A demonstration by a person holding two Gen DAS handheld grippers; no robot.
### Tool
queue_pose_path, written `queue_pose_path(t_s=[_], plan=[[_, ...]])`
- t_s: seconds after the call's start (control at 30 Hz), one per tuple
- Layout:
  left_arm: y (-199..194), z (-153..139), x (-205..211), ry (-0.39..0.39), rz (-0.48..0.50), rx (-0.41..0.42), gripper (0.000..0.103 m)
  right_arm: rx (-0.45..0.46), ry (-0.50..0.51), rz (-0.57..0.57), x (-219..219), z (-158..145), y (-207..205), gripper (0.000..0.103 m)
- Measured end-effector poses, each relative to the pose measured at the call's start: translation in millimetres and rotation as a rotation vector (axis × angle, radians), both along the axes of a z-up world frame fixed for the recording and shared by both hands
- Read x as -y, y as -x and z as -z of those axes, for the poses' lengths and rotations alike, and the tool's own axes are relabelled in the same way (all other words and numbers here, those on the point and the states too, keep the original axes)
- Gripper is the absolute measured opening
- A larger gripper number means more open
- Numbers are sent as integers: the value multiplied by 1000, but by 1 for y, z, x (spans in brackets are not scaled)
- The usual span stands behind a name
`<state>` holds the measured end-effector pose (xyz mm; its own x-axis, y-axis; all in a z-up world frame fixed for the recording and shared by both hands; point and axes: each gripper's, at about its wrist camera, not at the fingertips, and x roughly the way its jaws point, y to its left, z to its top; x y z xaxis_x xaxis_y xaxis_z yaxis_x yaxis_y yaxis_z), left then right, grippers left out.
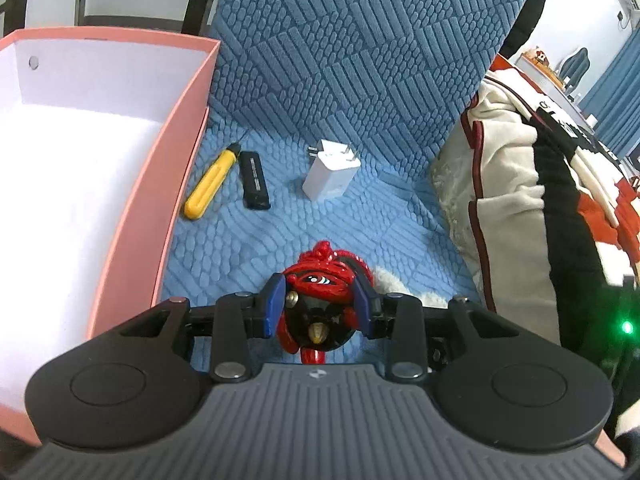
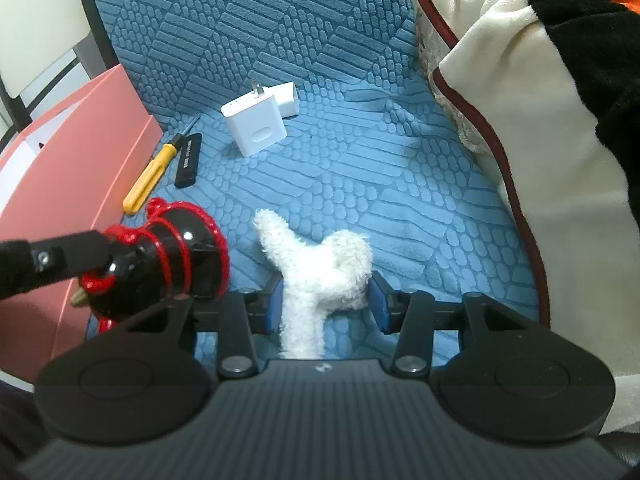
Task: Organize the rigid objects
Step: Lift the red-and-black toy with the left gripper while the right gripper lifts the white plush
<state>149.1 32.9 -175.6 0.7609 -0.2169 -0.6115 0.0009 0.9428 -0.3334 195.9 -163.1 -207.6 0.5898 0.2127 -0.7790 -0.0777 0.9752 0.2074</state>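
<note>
pink box [image 1: 132, 208] left, jacket [image 1: 520, 184] right

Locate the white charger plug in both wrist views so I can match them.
Left wrist: the white charger plug lies above centre on the blue cushion, right of the black stick.
Right wrist: the plug sits upper left of centre, on the same cushion.
Shared landmark: the yellow screwdriver beside the pink box.

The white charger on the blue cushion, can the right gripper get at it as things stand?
Probably not right away. The right gripper has a fluffy white toy between its fingers, so it is occupied. Otherwise the way looks free: bare blue cushion lies between it and the white charger.
</note>
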Motion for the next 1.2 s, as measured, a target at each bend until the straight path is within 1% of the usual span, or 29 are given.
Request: queue_pose_path(t_s=[0.13, 0.23, 0.33, 0.43, 0.5, 0.53, 0.57, 0.6, 0.67, 0.77, 0.83, 0.87, 0.97, 1.03, 1.2], plan=[[-15, -4, 3, -36, -3, 17, 42, 1, -4, 9, 1, 1, 0, 47], [-30, -6, 6, -48, 2, 19, 42, 2, -3, 11, 1, 1, -1, 47], [-40, -8, 9, -35, 15, 12, 43, 1, -14, 17, 3, 0, -3, 47], [-48, -8, 12, -39, 10, 10, 43, 3, -18, 36, 5, 0, -5, 47], [-51, -8, 13, -18, 9, 11, 43, 6, -17, 46, 6, 0, -7, 47], [-53, -8, 13, -2, 11, 11, 44, 9, -14, 52, 7, 0, -8, 47], [-55, -8, 14, 8, 16, 2, 49, 10, -13, 58, 8, 1, -9, 47], [-56, -6, 14, 17, 23, -7, 58, 10, -13, 62, 9, 1, -10, 47], [-58, -4, 16, 25, 21, -16, 66, 13, -8, 71, 9, 2, -13, 47], [-60, -1, 18, 36, 39, -32, 67, 13, -8, 82, 12, 3, -18, 47], [-62, 2, 19, 50, 58, -54, 68, 5, -29, 98, 15, 3, -20, 47], [-64, 4, 22, 48, 87, -73, 68, 0, -36, 101, 16, 3, -20, 47], [-63, 8, 34, -29, 97, -82, 68, -1, -22, 89, 15, 4, -21, 47], [-65, 10, 38, -57, 92, -74, 68, -3, -25, 90, 15, 4, -22, 47], [-74, 15, 40, -73, 66, -71, 68, -5, -23, 87, 15, 4, -23, 47]])
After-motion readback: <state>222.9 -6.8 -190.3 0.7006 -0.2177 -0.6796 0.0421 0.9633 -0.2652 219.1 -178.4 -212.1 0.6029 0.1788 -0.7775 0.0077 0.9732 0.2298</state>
